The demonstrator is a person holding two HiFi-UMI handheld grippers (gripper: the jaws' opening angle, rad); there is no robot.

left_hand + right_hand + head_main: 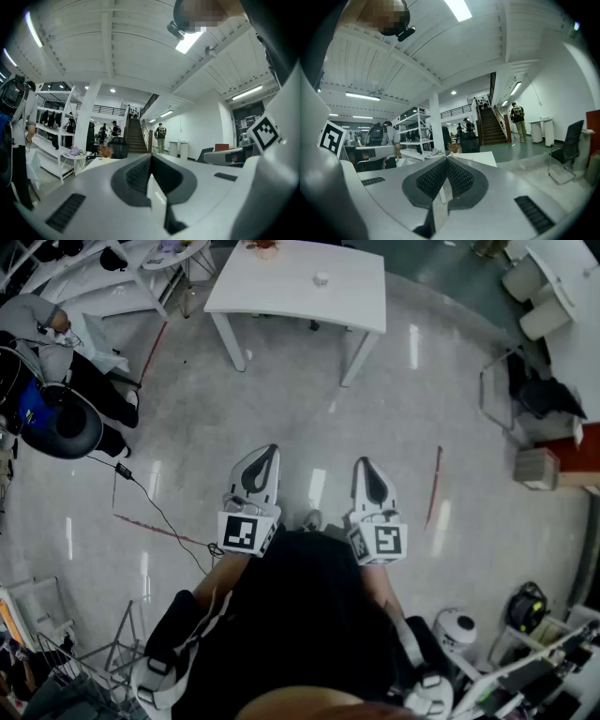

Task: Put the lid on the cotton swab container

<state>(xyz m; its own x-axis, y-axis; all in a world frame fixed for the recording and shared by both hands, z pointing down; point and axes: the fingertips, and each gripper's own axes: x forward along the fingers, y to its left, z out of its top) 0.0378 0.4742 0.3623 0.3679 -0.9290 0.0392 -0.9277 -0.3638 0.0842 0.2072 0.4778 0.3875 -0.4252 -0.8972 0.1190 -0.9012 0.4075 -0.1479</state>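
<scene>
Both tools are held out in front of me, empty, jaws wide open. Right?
Not quite: the left tool and right tool are out in front and empty, but their jaws are shut, as both gripper views show.

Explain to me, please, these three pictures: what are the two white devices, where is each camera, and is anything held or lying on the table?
A standing person holds a two-jaw hand tool in each hand: the left gripper and the right gripper. The head view comes from a camera on the person's head, looking down. The other two views come from cameras riding on the grippers, looking along their jaws. Both pairs of jaws are shut and hold nothing. Ahead stands a white table with a small white object on it, too small to identify.
</scene>
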